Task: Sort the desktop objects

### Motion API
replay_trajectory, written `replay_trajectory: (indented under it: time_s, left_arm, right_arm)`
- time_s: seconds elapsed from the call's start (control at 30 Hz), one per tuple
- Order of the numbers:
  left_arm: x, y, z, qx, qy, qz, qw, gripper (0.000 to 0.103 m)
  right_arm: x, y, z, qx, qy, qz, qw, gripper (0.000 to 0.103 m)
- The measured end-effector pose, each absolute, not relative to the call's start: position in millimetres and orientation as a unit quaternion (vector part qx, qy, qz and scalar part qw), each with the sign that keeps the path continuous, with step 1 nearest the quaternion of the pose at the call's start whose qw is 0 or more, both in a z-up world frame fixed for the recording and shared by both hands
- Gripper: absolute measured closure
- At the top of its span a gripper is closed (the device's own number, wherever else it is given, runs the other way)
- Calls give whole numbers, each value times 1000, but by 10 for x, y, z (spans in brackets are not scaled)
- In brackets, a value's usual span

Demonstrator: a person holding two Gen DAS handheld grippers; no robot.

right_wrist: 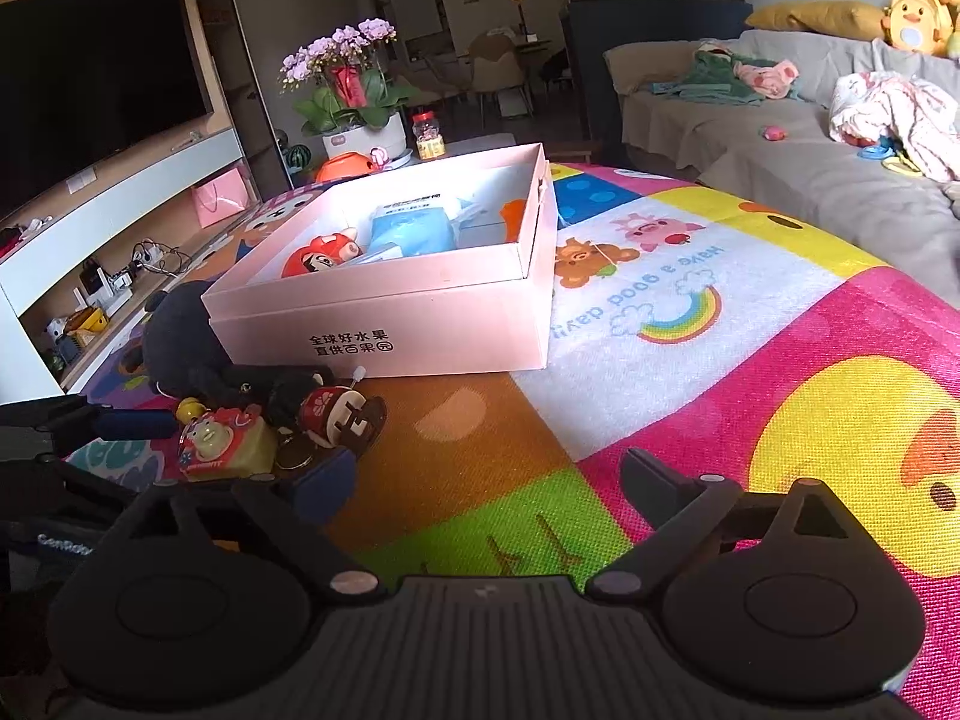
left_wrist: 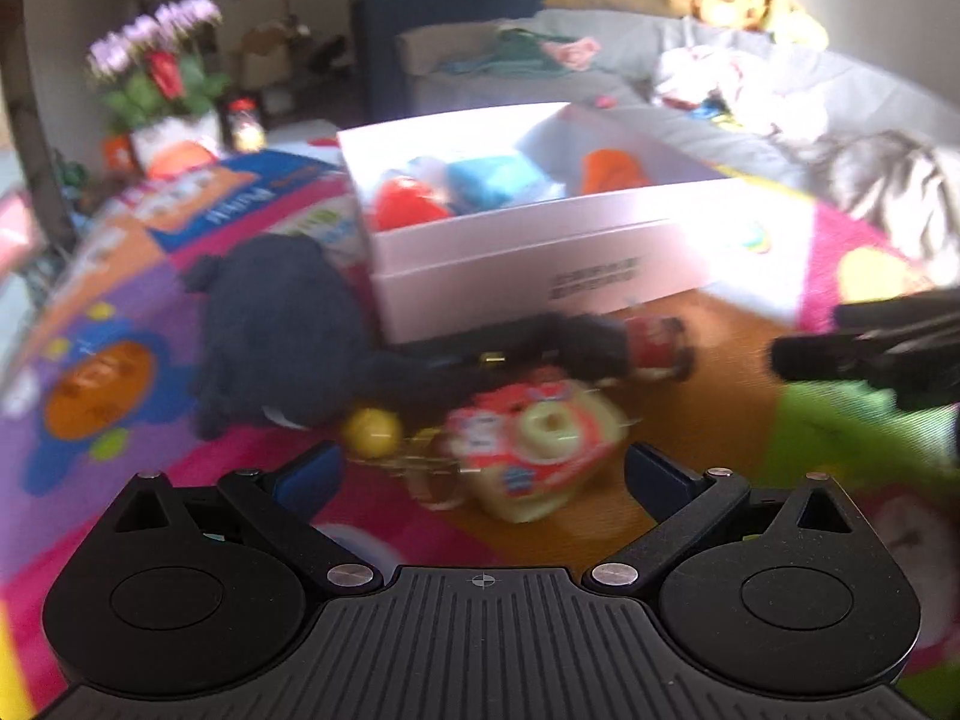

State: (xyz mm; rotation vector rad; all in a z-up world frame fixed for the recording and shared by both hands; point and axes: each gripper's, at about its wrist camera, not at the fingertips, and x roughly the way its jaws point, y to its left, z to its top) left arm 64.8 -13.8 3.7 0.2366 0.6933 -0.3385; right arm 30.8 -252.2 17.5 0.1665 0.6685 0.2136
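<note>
Both grippers, left (left_wrist: 480, 474) and right (right_wrist: 480, 477), are matte black: ribbed centre plate, round side discs, silver screws at the links, dark blue pads (left_wrist: 306, 480).

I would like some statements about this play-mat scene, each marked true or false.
1. The pale pink cardboard box is open on top. True.
2. The right claw grips a toy. False: it is open, with only mat between its fingers.
3. The black plush toy lies inside the box. False: it lies on the mat beside it.
4. A red round-headed figure is inside the box. True.
5. The left claw is shut. False: it is open.
</note>
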Motion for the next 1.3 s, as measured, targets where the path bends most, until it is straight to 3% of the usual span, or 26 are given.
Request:
replay_trajectory:
  time_s: [0.3,0.37,0.43,0.57,0.63,0.8,0.9,1.0,1.07,1.13,1.3]
  left_arm:
    - [510,333,64,88,325,-86,938,0]
    - [499,344,70,83,321,-90,939,0]
    - [477,325,68,88,316,-96,940,0]
    - [424,325,74,86,304,-102,943,0]
    - [424,341,72,78,301,-102,945,0]
    - [447,407,80,53,303,-102,946,0]
    - [446,400,78,51,304,-102,946,0]
    - [447,388,76,55,305,-100,945,0]
    - [449,379,68,59,305,-97,945,0]
    - [441,368,69,63,304,-95,946,0]
    - [414,356,75,69,298,-102,947,0]
  right_arm:
    - [319,-2347,217,35,331,126,935,7]
    - [334,-2201,277,-5,325,142,935,15]
    - [387,-2038,329,-52,322,161,932,35]
    - [518,-1766,313,-129,309,187,923,40]
    - [613,-1692,251,-152,322,193,914,57]
    - [615,-1766,255,-120,352,201,906,80]
    - [490,-1850,302,-88,367,224,898,80]
    - [354,-1856,390,-108,333,225,909,78]
    - [358,-1792,410,-151,300,204,920,66]
    - [416,-1705,374,-198,269,195,922,46]
    - [674,-1577,271,-220,287,245,900,47]
